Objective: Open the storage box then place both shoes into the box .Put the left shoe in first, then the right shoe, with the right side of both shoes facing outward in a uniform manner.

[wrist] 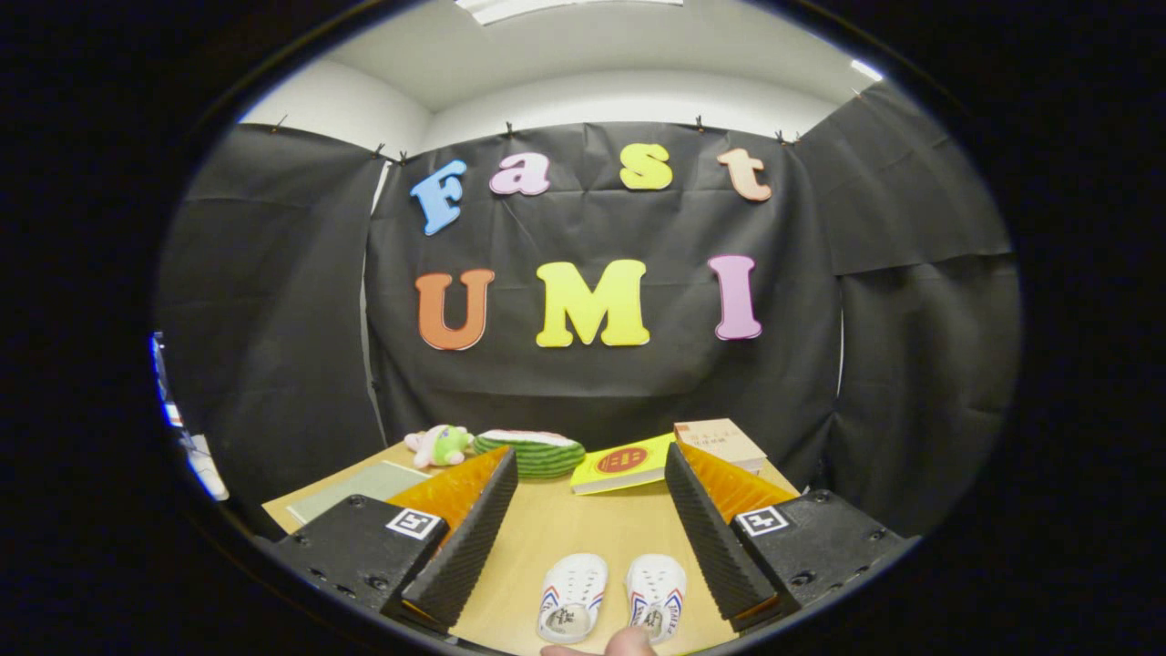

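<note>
The tool (590, 510) is released, its two ribbed fingers (465, 542) spread wide above the wooden desk (583, 533). Two small white shoes (572, 597) lie side by side between the fingers, untouched, with a fingertip (629, 642) at the nearer shoe (656, 594). Beyond the fingers lie a yellow book (624, 465), a watermelon-slice toy (533, 451) and a plush toy (440, 445).

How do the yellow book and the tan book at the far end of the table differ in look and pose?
The yellow book has a bright yellow cover with a round red emblem; the tan book is a plain pale brown. The yellow book lies beyond the gap between the open gripper fingers, next to the watermelon-slice toy; the tan book sits beyond the right finger, nearer the black cloth. Both lie flat on the wooden table, closed, side by side.
</note>
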{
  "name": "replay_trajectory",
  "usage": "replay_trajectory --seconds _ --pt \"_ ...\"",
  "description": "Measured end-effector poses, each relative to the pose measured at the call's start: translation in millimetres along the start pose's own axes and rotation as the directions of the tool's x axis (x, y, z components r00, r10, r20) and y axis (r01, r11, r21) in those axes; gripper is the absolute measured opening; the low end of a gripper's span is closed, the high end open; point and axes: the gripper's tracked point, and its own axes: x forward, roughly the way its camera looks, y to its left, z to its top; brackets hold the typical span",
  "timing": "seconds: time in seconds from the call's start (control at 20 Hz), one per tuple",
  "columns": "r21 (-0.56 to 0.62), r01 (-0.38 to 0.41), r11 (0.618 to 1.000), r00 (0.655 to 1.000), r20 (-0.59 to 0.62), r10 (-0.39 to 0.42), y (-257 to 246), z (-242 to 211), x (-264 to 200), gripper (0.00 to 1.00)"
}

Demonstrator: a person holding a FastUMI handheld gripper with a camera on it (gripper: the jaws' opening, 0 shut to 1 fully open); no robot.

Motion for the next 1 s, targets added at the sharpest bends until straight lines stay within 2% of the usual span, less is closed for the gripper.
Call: replay_trajectory --seconds 0.6,0.8,1.0 --pt "0.019 0.009 1.0 1.0 0.005 -0.009 -4 -1 0 1.0" --pt "0.04 -0.03 0.999 1.0 0.0 0.031 2 -5 0 1.0" --pt "0.097 -0.158 0.983 0.987 -0.02 0.16 25 -14 2 1.0"
